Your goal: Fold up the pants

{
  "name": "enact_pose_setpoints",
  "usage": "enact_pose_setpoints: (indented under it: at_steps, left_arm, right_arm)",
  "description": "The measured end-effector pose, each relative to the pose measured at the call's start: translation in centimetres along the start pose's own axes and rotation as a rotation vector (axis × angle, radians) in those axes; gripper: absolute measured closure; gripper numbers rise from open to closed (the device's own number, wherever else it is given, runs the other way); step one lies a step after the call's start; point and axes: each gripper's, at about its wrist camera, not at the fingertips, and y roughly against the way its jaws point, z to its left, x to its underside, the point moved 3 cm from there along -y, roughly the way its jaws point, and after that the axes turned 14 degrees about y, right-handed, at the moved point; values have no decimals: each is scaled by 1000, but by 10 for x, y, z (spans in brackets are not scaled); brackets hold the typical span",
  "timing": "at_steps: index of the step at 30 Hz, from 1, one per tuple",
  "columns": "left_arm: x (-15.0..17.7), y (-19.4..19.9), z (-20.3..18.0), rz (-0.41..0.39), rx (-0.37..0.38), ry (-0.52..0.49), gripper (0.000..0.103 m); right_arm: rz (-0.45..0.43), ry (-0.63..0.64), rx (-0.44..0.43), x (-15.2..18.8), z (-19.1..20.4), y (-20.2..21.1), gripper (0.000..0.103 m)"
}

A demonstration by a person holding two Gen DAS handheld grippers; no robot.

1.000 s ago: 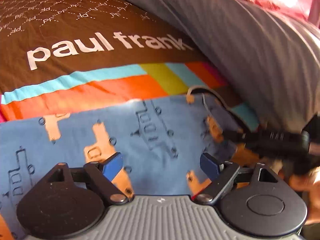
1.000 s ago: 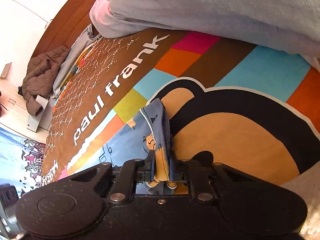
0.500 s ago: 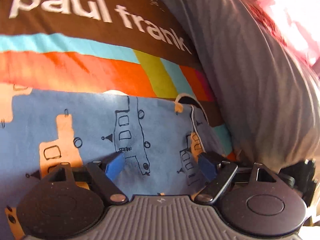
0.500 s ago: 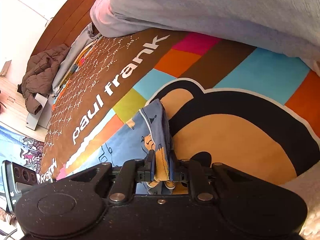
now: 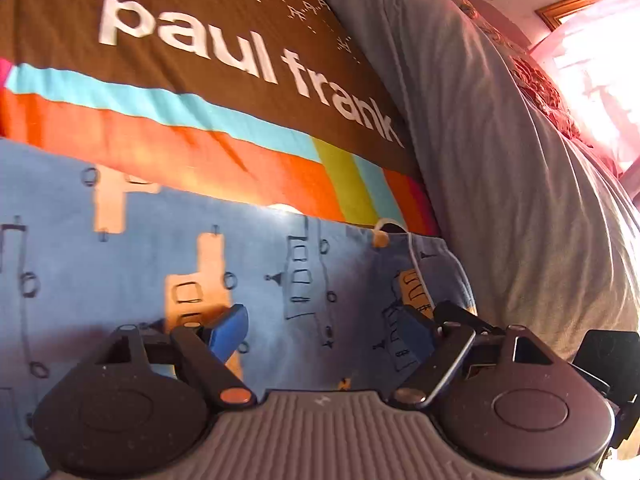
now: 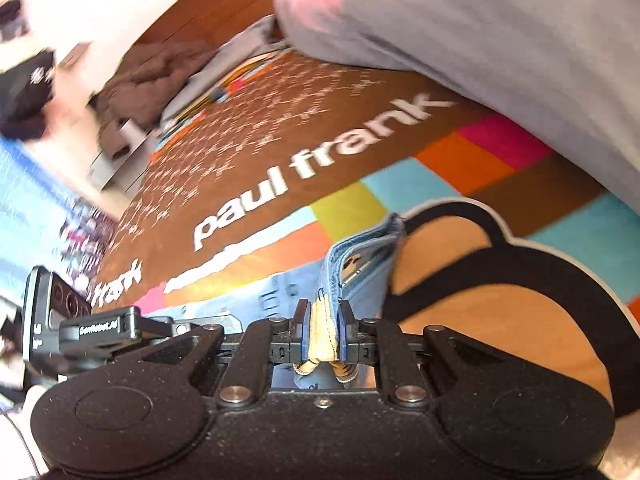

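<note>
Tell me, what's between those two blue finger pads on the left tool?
Only the flat blue pants; the left gripper stands open over them, pinching nothing, seen in the left wrist view.

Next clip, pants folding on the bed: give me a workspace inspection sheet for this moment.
Surface: bedspread, brown with white lettering and coloured blocks.
Job's things: blue printed pants spread on the bedspread; one bunched edge lifted.
Clutter: grey duvet heaped along the far side.
Grippers: left gripper open over the pants; right gripper shut on the pants' edge.
Cables: nothing seen.
Surroundings: brown jacket at the bed's end, blurred; bright window.
</note>
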Motion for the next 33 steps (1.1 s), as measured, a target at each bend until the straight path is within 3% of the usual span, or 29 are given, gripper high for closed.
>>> enact_pose_setpoints:
  at_steps: [10, 19, 22, 25, 27, 30, 33]
  left_arm:
    - [-8, 39, 20, -65, -32, 11, 18]
    - [-7, 60, 40, -74, -83, -7, 17]
    - [-6, 64, 47, -74, -91, -10, 17]
    - [-6, 68, 50, -75, -96, -16, 17]
    - [-6, 70, 53, -75, -100, -16, 17]
    - [-7, 75, 57, -79, -102, -11, 17]
    - [-7, 78, 59, -80, -102, -13, 17]
  right_arm:
    - [43, 154, -88, -7, 55, -21, 89]
    - [206, 376, -114, 17, 105, -66, 89]
    - [296, 417, -117, 31, 111, -81, 77]
    - [244, 328, -136, 23, 110, -67, 50]
    - [185, 274, -102, 13, 108, -53, 45]
    - [174, 260, 12, 8, 101, -53, 45]
    - [240, 301, 62, 17, 102, -69, 55]
